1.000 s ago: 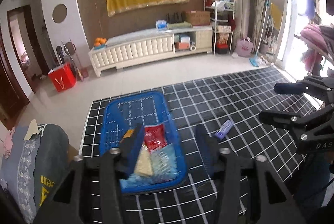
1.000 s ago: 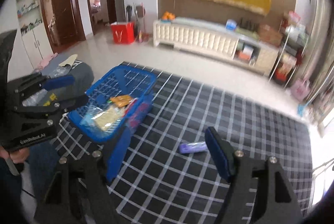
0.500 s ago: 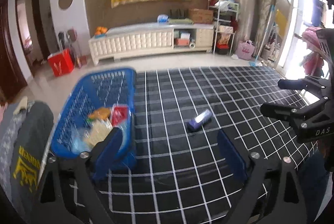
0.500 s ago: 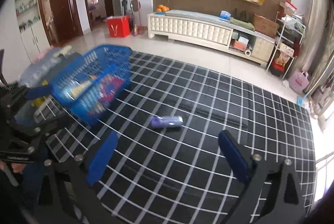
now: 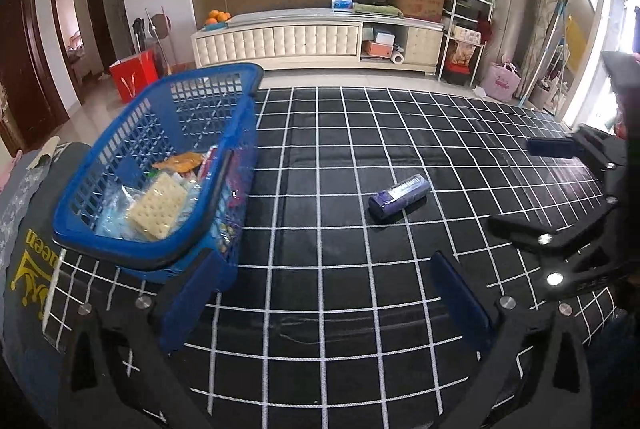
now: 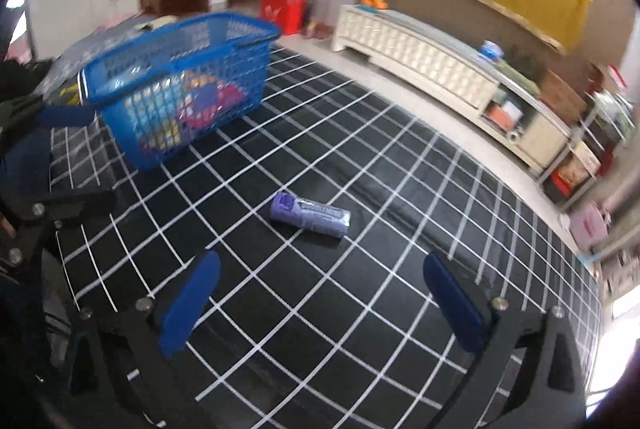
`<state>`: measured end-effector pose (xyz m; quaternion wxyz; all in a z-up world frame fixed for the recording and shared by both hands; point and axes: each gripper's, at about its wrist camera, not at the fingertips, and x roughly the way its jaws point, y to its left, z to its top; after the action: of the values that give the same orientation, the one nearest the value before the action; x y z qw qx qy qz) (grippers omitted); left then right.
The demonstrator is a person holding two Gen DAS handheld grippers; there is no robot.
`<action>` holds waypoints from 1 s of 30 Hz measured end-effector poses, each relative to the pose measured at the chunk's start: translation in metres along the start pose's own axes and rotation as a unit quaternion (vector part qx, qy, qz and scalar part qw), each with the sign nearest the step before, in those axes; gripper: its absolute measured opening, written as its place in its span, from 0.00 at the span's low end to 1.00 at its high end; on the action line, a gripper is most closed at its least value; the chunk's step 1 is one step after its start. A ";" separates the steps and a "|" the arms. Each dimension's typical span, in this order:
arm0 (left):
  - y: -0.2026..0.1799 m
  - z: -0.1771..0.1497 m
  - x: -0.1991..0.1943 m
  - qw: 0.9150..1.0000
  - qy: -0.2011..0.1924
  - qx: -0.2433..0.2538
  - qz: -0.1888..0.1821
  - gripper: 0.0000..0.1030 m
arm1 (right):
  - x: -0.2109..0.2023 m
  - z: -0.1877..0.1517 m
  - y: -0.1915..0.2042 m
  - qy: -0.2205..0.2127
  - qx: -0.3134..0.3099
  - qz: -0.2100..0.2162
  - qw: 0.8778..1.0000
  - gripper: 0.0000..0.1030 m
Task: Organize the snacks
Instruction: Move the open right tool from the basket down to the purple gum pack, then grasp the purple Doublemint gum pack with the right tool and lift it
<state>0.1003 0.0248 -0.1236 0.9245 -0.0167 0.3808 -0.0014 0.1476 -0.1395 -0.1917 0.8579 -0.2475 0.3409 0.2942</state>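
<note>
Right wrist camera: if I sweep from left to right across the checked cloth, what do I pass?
The left gripper at the left edge → blue basket holding snack packets → purple snack roll lying alone on the black checked cloth. Both of the right gripper's blue fingers stand wide apart in front.

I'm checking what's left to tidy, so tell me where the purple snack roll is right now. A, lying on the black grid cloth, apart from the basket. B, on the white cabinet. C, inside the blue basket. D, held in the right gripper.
A: the purple snack roll lies on the black grid cloth, clear of the blue basket, ahead of the open, empty right gripper.
</note>
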 end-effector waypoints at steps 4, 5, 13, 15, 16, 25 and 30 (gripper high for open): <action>-0.011 0.000 0.005 1.000 0.012 0.013 0.009 1.00 | 0.022 0.003 -0.009 0.019 -0.018 0.052 0.998 1.00; -0.014 -0.001 0.006 1.000 0.012 0.018 0.007 1.00 | 0.028 0.005 -0.009 0.023 -0.027 0.056 0.998 1.00; -0.024 0.007 0.032 0.998 0.049 0.012 -0.026 1.00 | 0.064 0.019 -0.012 0.023 -0.117 0.094 0.988 1.00; -0.024 0.007 0.039 0.998 0.053 0.012 -0.024 1.00 | 0.073 0.022 -0.012 0.022 -0.134 0.103 0.985 1.00; -0.024 0.008 0.042 0.998 0.055 0.013 -0.021 1.00 | 0.078 0.023 -0.011 0.024 -0.144 0.111 0.983 1.00; -0.022 0.002 0.068 0.997 0.078 0.012 0.000 1.00 | 0.125 0.033 -0.002 0.060 -0.211 0.158 0.963 0.84; -0.019 0.002 0.074 0.997 0.080 0.013 0.005 1.00 | 0.139 0.034 0.004 0.079 -0.253 0.165 0.950 0.72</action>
<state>0.1546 0.0043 -0.1740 0.8910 -0.0032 0.4539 -0.0033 0.2420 -0.0687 -0.2727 0.6771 -0.4192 0.3576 0.4878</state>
